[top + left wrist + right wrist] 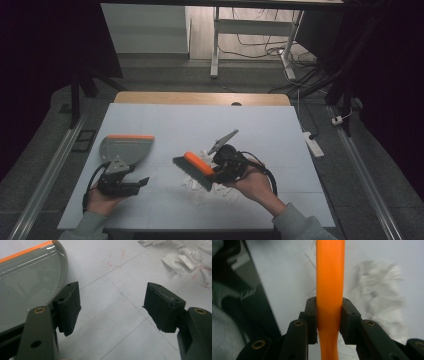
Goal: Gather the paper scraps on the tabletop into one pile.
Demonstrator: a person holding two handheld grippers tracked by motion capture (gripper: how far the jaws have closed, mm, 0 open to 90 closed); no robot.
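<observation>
Overhead view; two close tongs-mounted views

The right gripper (329,317) clamps its two black jaws on a smooth orange plastic handle (330,277); crumpled white paper scraps (382,297) lie right of it.

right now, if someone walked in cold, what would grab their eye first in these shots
The bright orange brush stands out first, clamped by its handle in the right gripper above a scatter of white paper scraps near the middle of the table. Next is the grey dustpan with its orange edge, lying at the left just ahead of the left gripper, whose jaws stand wide apart and hold nothing.
</observation>
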